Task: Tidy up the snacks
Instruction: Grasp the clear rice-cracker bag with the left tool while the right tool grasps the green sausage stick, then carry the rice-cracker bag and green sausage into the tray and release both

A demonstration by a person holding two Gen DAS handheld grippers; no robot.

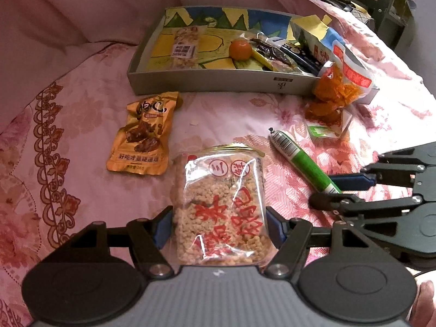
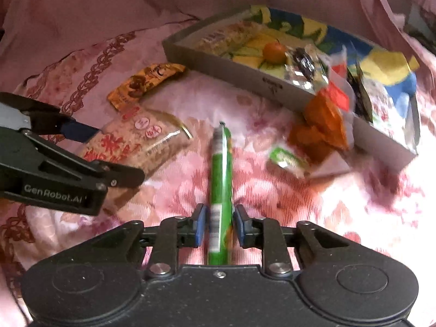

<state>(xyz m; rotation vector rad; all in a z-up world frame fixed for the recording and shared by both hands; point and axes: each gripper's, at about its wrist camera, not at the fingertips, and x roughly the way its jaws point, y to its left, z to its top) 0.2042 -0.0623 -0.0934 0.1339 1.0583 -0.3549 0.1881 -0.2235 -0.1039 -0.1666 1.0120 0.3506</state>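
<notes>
Left wrist view: left gripper (image 1: 219, 227) clamped on the rice-puff pack (image 1: 220, 207), pads on both its sides, pack lying on the pink bedspread (image 1: 81, 125) w/ the snack box (image 1: 218, 84) beyond.

Right wrist view: right gripper (image 2: 220, 224) nearly closed round the green sausage stick (image 2: 221, 190); pads beside it, contact unclear (blur).

Dim warm pinkish light, fisheye bending and dark corners, motion blur across right wrist view

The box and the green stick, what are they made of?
The box looks like cardboard: matte grey walls, sharp folded corners, printed picture inside. The green stick seems wrapped in shiny plastic film: it glints, with a barcode printed on and a pinched tip.
</notes>
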